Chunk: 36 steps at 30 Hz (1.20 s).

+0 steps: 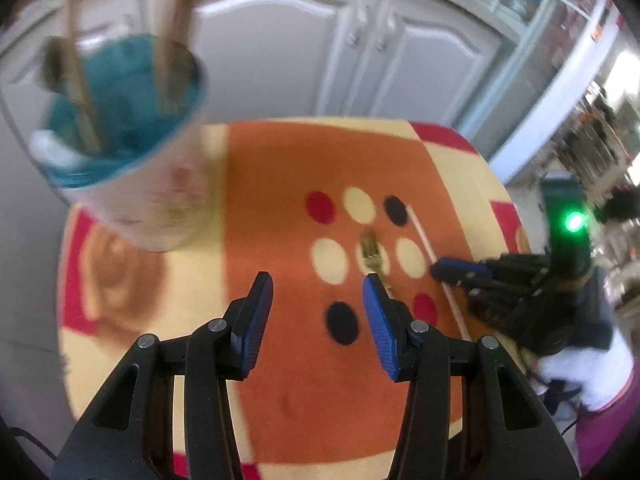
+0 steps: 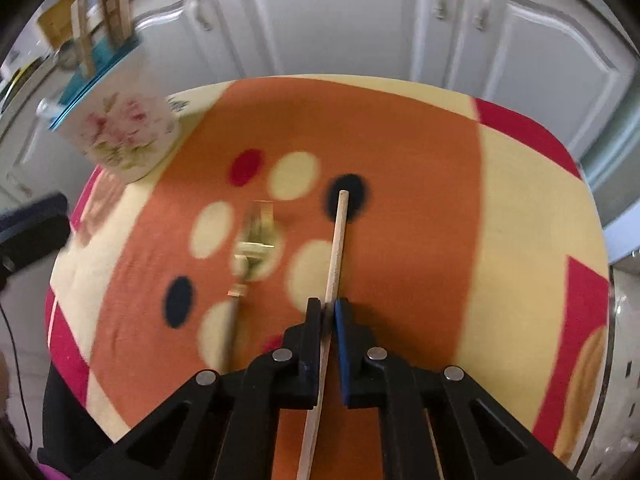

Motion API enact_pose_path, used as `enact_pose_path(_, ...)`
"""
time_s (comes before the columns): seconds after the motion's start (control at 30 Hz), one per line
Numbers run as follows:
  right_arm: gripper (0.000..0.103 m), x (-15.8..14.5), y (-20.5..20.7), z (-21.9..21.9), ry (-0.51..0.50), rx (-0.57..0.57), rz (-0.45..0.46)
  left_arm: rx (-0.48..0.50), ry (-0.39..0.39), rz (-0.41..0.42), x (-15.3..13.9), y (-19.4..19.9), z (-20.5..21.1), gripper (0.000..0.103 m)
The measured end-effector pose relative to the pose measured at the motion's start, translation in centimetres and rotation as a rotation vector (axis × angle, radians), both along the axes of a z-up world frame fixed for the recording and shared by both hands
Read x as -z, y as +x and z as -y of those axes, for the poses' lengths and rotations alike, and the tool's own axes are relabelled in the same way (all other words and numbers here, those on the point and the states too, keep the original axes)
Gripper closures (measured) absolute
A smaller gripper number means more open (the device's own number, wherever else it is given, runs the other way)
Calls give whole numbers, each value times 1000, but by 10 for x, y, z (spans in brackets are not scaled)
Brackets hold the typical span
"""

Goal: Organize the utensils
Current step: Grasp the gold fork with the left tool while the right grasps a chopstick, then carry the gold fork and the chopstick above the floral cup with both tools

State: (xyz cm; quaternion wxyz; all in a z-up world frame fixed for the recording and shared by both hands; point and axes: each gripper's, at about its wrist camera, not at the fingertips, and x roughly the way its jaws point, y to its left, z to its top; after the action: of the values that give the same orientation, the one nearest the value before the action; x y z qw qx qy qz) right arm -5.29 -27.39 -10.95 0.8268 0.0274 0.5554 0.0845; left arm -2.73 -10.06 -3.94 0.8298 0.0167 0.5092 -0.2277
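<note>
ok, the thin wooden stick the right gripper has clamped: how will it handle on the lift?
The stick looks long and slim, so probably light. The right gripper pinches it away from the far end, so it may pivot. It appears round, so it could roll if dropped.

Open cloth [image 1: 304,152] lies between the cup [image 1: 132,184] and the fork [image 1: 370,250]; the chopstick [image 2: 335,252] lies just beside the fork.
</note>
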Motion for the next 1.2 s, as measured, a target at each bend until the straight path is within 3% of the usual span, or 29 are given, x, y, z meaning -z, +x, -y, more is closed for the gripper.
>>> enact_pose_path(0.2,97,-1,-6,36,135,71,-31,74,-80,-91,34,33,28,57)
enact_pose_path(0.37,96,1,-7,47,220,97,-42,133,-90,-115,48,53,45,59)
enact_pose_path(0.57,96,-1,-2,47,238,79,-50,187,-65,-115,53,64,56,89)
enact_pose_path(0.63,96,0,2,46,237,72,-54,201,-65,-114,52,61,55,93)
enact_pose_path(0.97,95,1,30,32,198,39,-57,208,13,-5,28,36,43,100)
enact_pose_path(1.2,98,-12,40,16,183,-28,-1,153,0,99,-26,25,3,103)
